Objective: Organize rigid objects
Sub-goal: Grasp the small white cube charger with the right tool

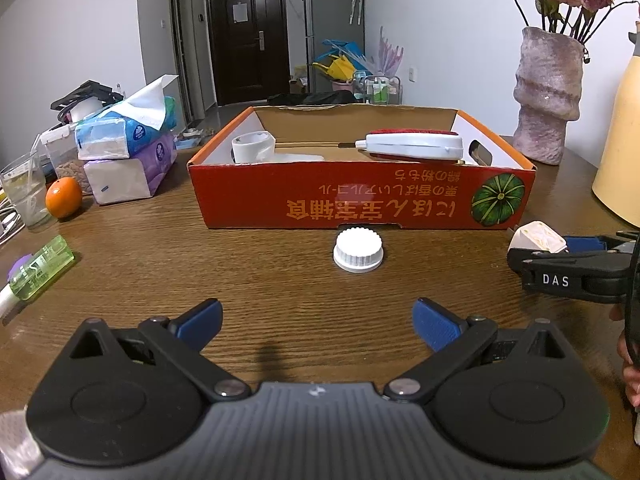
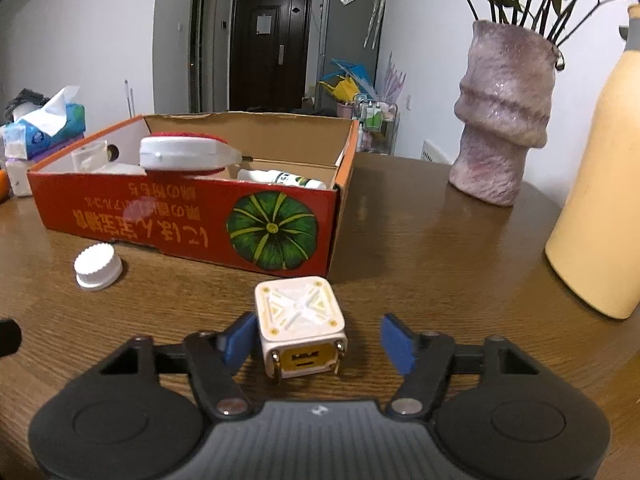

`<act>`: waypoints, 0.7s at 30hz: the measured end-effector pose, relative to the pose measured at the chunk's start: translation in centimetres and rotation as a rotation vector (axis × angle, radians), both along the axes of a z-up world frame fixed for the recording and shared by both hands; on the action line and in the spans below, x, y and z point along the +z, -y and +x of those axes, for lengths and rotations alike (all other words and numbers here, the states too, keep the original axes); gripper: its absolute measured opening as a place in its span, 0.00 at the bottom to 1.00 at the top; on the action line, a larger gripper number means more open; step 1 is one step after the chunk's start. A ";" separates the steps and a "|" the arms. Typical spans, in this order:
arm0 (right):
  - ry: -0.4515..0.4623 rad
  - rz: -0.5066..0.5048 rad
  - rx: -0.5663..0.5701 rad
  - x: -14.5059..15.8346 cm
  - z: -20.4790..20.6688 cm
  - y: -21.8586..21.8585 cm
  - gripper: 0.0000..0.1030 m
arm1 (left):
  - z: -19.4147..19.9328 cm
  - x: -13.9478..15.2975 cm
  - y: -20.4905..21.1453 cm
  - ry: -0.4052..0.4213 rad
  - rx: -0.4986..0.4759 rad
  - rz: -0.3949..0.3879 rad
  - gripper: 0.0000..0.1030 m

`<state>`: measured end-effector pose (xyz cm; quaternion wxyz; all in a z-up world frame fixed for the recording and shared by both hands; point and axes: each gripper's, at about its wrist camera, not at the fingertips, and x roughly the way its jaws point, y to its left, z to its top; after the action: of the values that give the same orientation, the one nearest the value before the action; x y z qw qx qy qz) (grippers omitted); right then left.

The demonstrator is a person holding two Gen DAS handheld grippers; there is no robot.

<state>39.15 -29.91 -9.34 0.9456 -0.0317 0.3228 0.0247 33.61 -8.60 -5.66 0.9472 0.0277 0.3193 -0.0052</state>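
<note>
A red cardboard box (image 1: pixel 360 196) (image 2: pixel 180 220) stands open on the wooden table and holds a white and red device (image 1: pixel 412 145) (image 2: pixel 188 152), a white tape roll (image 1: pixel 254 145) and a small bottle (image 2: pixel 282 179). A white ribbed cap (image 1: pixel 359 249) (image 2: pixel 97 266) lies in front of the box. My left gripper (image 1: pixel 318 320) is open and empty, a short way behind the cap. A white cube charger (image 2: pixel 300 326) (image 1: pixel 538 237) lies between the open fingers of my right gripper (image 2: pixel 320 340), nearer the left pad; the jaws are not closed on it.
Tissue packs (image 1: pixel 128 148), an orange (image 1: pixel 63 197), a plastic cup (image 1: pixel 26 192) and a green lighter (image 1: pixel 40 267) sit at the left. A pink vase (image 1: pixel 548 96) (image 2: pixel 504 120) with flowers and a yellow bottle (image 2: pixel 600 208) stand at the right.
</note>
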 end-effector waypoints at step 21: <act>0.075 0.064 -0.027 0.7 -0.7 0.4 0.37 | 3.5 -0.4 1.3 -0.016 -0.003 -0.016 1.00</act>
<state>38.48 -30.30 -8.60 0.9579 0.0017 0.2864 0.0210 37.08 -9.90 -6.06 0.9448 0.0204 0.3269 -0.0095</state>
